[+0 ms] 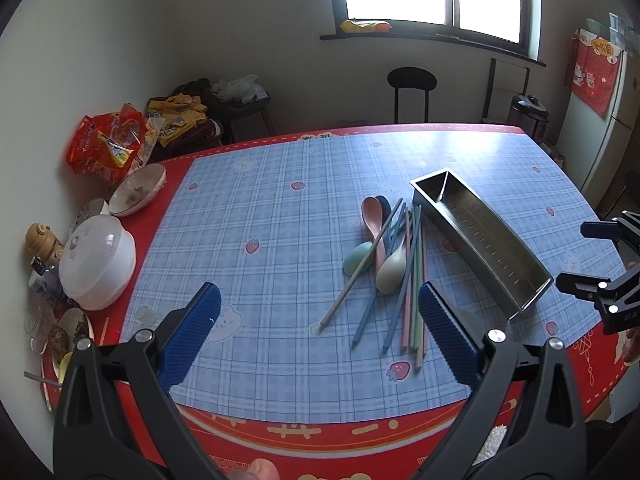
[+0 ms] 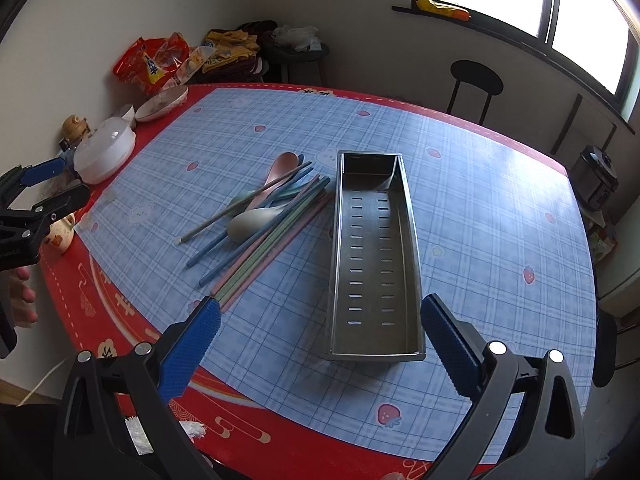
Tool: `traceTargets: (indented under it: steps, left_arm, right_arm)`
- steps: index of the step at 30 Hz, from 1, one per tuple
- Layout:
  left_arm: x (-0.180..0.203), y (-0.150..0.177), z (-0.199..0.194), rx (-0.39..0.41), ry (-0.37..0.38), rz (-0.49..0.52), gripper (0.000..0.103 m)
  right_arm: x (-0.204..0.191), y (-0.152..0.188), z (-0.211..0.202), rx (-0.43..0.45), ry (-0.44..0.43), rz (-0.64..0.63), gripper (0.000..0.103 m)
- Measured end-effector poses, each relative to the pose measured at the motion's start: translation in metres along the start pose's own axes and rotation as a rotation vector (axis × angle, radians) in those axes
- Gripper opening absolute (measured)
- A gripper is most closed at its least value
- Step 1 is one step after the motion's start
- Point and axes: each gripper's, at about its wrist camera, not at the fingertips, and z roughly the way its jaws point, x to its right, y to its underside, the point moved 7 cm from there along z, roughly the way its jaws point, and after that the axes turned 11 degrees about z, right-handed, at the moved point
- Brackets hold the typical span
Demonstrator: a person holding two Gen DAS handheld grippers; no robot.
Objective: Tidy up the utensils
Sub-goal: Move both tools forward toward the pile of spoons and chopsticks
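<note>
A pile of pastel chopsticks (image 1: pixel 412 280) (image 2: pixel 260 248) and several spoons, one pink (image 1: pixel 372 214) (image 2: pixel 280 168), one grey-beige (image 1: pixel 392 268) (image 2: pixel 256 220) and one mint (image 1: pixel 357 258), lies mid-table. A long perforated steel utensil tray (image 1: pixel 480 236) (image 2: pixel 376 256) lies empty just right of the pile. My left gripper (image 1: pixel 320 312) is open and empty above the table, short of the pile. My right gripper (image 2: pixel 320 320) is open and empty above the tray's near end. Each gripper shows at the edge of the other's view: the right one (image 1: pixel 600 256), the left one (image 2: pixel 44 184).
The round table has a blue plaid cloth (image 1: pixel 280 220) with a red rim. Along its left edge stand a white lidded container (image 1: pixel 98 260) (image 2: pixel 106 152), bowls (image 1: pixel 138 188), a red snack bag (image 1: pixel 108 140) and dirty dishes (image 1: pixel 68 332). A black stool (image 1: pixel 412 92) stands beyond the table.
</note>
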Motion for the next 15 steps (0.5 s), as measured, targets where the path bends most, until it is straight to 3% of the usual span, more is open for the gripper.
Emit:
traceTargets:
  steps: [6,10,15]
  left_arm:
    - [-0.006,0.014,0.042,-0.038,0.14,0.023,0.098]
    - [-0.012,0.016,0.069,-0.051,0.157,0.09,0.098]
    - [-0.018,0.017,0.104,-0.073,0.231,0.146,0.097]
  right_arm:
    - [-0.027,-0.001,0.036,-0.047,0.019,0.008,0.098]
    - [-0.037,-0.002,0.057,-0.079,0.021,0.06,0.098]
    - [-0.051,-0.003,0.084,-0.11,0.057,0.089,0.096]
